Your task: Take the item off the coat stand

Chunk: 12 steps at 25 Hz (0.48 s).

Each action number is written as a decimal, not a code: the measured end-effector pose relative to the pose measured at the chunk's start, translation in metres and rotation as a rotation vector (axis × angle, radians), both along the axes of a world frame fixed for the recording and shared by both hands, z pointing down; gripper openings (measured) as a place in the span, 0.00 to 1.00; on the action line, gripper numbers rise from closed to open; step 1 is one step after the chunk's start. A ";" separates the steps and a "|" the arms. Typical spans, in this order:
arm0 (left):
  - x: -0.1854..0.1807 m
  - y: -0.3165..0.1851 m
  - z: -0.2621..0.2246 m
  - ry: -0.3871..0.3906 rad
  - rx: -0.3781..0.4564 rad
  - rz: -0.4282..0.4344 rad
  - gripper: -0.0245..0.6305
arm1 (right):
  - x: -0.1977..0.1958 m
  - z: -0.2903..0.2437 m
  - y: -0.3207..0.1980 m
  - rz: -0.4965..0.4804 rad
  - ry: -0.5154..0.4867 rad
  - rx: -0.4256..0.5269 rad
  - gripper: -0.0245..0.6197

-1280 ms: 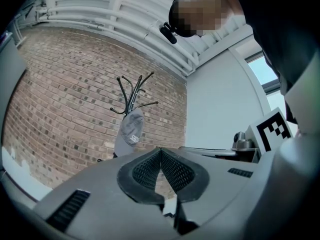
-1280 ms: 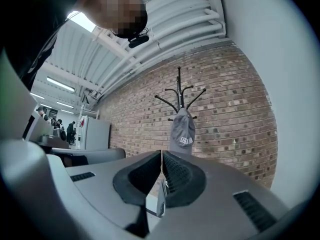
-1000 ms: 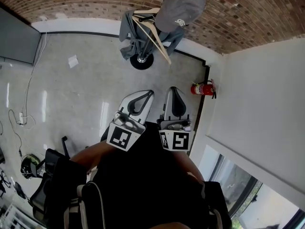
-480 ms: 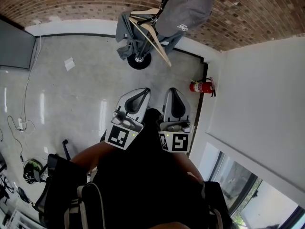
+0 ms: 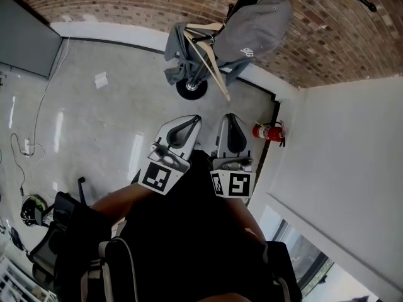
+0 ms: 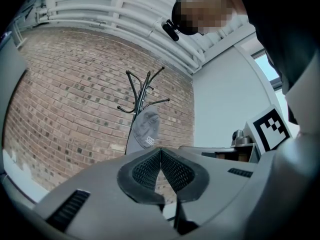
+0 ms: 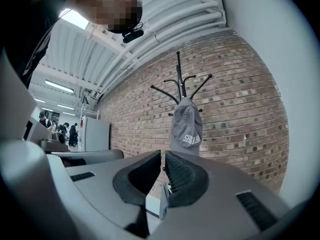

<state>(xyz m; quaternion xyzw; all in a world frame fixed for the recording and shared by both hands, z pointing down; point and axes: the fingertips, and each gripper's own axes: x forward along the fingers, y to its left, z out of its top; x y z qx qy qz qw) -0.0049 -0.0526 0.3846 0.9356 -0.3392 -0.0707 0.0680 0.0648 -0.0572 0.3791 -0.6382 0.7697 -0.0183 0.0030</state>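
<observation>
Left hand-held gripper (image 5: 195,121) and right hand-held gripper (image 5: 228,117) side by side, jaws closed, empty, grey cap (image 5: 255,30) hanging on far coat stand (image 5: 192,88), brick wall (image 5: 126,5) behind.

1. In the head view, the black metal coat stand (image 5: 192,88) shows little but its round foot. Its pole is hidden behind a grey cloth garment (image 5: 179,49) on a pale wooden hanger (image 5: 211,58) and a grey cap with white lettering (image 5: 255,27).
2. That lettering is too small to read there.
3. In the left gripper view, the left tool (image 6: 160,151) covers the stand's lower half.
4. In the right gripper view, the right tool (image 7: 163,154) hides the stand below the cap. The distant standing people (image 7: 60,129) are too small to make out.
5. The hands holding the tools are hidden from the head view.
6. A dark chair (image 5: 63,231) is cut off at the lower left edge.
</observation>
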 end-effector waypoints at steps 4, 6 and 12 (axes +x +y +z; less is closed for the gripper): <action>0.004 -0.008 -0.003 -0.002 0.013 -0.023 0.07 | 0.009 -0.002 -0.010 -0.012 -0.003 -0.002 0.07; 0.005 -0.014 -0.003 -0.005 0.018 -0.034 0.07 | 0.014 -0.003 -0.015 -0.002 0.005 0.005 0.07; 0.014 -0.028 -0.005 0.002 0.022 -0.031 0.07 | 0.026 -0.014 -0.031 0.017 0.023 0.044 0.07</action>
